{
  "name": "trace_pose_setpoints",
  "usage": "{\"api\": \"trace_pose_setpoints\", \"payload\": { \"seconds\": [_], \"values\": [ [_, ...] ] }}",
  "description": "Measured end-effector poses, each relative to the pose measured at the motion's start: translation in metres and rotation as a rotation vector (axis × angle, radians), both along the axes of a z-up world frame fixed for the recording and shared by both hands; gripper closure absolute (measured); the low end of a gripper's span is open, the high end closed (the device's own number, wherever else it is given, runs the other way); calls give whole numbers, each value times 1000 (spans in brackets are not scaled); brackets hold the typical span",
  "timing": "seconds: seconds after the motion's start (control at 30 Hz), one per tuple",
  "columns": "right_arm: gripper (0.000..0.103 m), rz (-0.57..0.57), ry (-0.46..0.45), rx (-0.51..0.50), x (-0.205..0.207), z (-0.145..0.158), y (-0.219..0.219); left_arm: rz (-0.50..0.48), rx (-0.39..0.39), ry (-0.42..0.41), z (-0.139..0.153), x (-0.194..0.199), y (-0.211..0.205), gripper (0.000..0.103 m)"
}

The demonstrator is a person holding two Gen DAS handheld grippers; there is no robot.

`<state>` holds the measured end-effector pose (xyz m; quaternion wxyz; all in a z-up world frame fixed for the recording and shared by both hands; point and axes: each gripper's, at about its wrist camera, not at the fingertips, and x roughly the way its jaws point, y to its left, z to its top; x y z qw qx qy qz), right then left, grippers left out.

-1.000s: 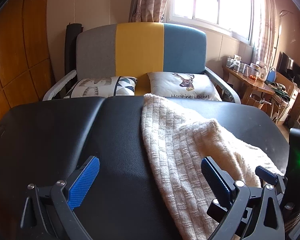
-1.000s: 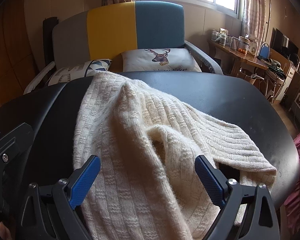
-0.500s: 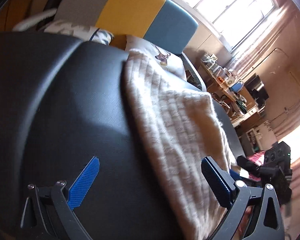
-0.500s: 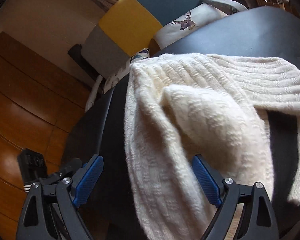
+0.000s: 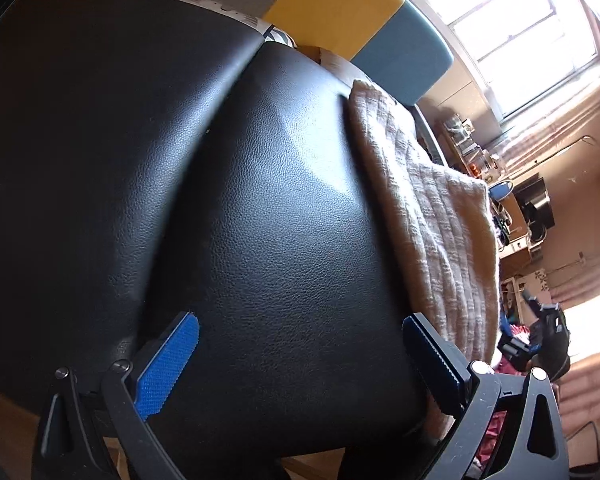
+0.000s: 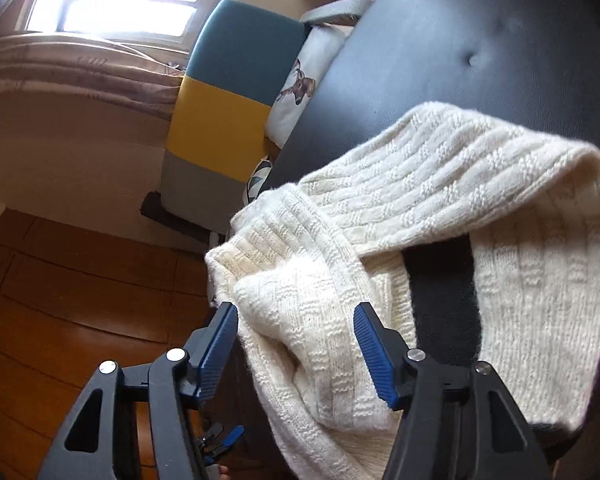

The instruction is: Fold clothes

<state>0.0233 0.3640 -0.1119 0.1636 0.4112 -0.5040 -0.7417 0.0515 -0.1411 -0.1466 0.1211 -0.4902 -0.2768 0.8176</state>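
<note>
While we tilt both grippers down toward the black padded table (image 5: 260,220), a cream knitted sweater (image 6: 440,216) lies rumpled along its right side, one fold draped over the near edge. Our right gripper (image 6: 296,344) has just been closing, with a thick bunch of that knit between its blue pads, not visibly pinched yet, probably to lift the fold clear for straightening. Our left gripper (image 5: 300,364) stands wide and holds nothing, over bare padding left of the sweater (image 5: 432,216), likely waiting to take another edge
</note>
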Motion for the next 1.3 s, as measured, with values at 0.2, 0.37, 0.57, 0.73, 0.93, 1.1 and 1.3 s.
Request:
{"api": "trace_pose_setpoints", "payload": {
  "seconds": [0.2, 0.37, 0.57, 0.73, 0.93, 1.1, 1.3],
  "values": [
    [40, 2, -75, -78, 20, -33, 2, -167, 6, 34, 30, -20, 48, 0],
    [40, 33, -71, -125, 49, -36, 5, -434, 100, 126, 75, -44, 137, 0],
    [40, 162, 44, 126, 55, -12, -29, -664, 67, 152, 108, -66, 242, 0],
    [40, 193, 72, 254, 55, -8, -42, -743, -6, 78, 104, -78, 290, 1],
    [40, 279, 258, 457, 65, 26, -70, -858, -83, -30, 86, -77, 325, 8],
    [40, 312, 285, 462, 63, 32, -83, -884, -130, -60, 76, -72, 329, 14],
    [39, 323, 283, 439, 61, 31, -92, -877, -188, -83, 64, -69, 325, 17]
  ]
}}
